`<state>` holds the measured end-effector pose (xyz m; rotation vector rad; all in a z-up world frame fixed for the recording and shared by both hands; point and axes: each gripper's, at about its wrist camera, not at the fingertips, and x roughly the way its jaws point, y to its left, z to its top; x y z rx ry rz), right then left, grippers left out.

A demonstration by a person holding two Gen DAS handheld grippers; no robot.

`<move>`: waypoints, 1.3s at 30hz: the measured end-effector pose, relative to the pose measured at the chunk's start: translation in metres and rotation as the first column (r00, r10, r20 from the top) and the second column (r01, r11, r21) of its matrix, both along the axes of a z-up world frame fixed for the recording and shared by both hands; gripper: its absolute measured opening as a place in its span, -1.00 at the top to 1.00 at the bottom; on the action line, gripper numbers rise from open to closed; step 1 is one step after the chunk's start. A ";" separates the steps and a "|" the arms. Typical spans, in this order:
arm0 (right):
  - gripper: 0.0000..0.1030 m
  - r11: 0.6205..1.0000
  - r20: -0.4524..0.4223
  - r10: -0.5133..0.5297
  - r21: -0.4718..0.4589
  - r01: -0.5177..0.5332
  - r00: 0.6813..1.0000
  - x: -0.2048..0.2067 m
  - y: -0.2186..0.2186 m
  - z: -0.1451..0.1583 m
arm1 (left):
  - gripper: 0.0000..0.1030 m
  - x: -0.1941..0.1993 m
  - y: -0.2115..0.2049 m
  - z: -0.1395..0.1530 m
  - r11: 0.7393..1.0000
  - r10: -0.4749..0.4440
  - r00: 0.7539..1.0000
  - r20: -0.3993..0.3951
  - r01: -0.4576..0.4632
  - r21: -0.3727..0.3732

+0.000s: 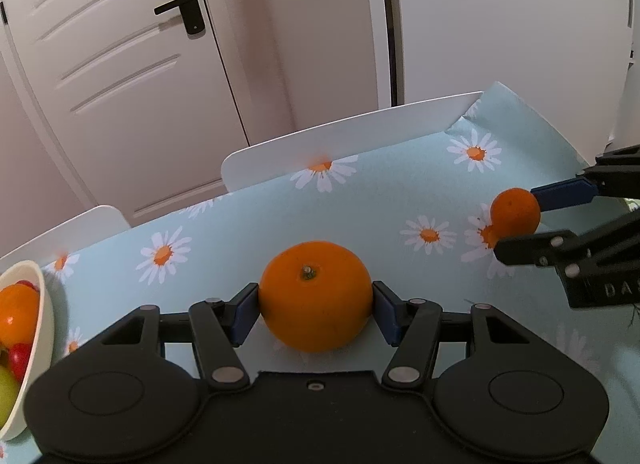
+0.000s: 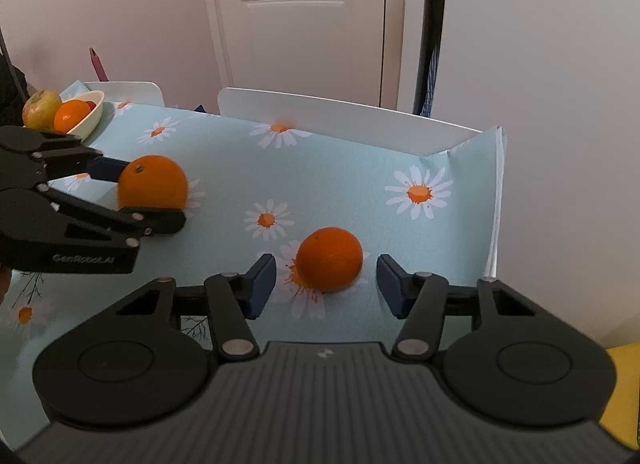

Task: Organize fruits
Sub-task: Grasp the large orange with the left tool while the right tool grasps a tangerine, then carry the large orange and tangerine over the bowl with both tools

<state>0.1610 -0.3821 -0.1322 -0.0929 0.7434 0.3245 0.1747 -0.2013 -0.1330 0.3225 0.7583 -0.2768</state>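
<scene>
Clamped between the left gripper pads, a large orange sits on the daisy tablecloth. Right gripper is spread wide around a smaller orange, touching neither side. Farther left, a cream bowl holds an orange, a yellow-green apple and something small and red.

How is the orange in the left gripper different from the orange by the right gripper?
The left gripper has its blue pads pressed against both sides of the left orange. The right gripper is open, with gaps either side of the right orange, which sits on a daisy on the tablecloth. The left orange shows its stem; the right one shows only a tiny dot. Both are round and orange.
</scene>
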 end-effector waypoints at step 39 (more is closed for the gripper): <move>0.02 0.966 0.064 0.248 0.053 -0.252 0.967 -0.040 0.140 0.109 | -0.23 -0.101 0.115 0.109 0.956 0.285 0.954 0.093 -0.276 -0.097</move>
